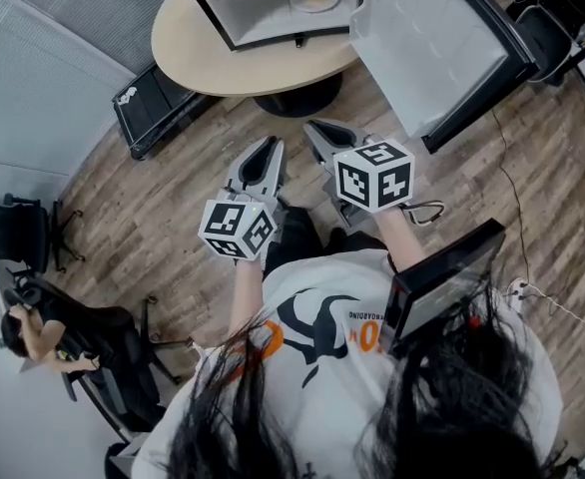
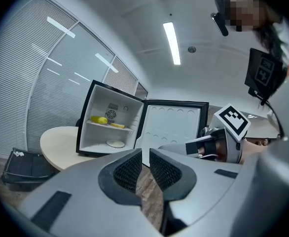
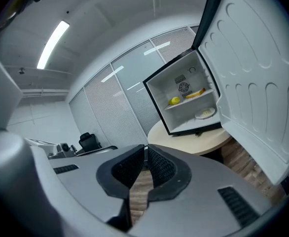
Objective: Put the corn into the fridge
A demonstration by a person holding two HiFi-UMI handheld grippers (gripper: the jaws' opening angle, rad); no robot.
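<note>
The small fridge (image 1: 213, 13) stands open on the round table (image 1: 198, 53), its door (image 1: 422, 38) swung out to the right. On its shelf lie two yellow items (image 2: 99, 119) (image 2: 117, 125); I cannot tell which is the corn. A plate (image 2: 116, 143) sits on the fridge floor. Both grippers hang over the wooden floor, short of the table and apart from the fridge. My left gripper (image 1: 273, 143) (image 2: 146, 151) has a narrow gap between its pads and holds nothing. My right gripper (image 1: 315, 126) (image 3: 145, 147) is shut and empty, its tips touching.
A black case (image 1: 153, 108) lies on the floor left of the table. At the lower left are an office chair (image 1: 13, 233) and a seated person (image 1: 43, 332). A cable (image 1: 512, 198) runs over the floor at the right, beyond the open door.
</note>
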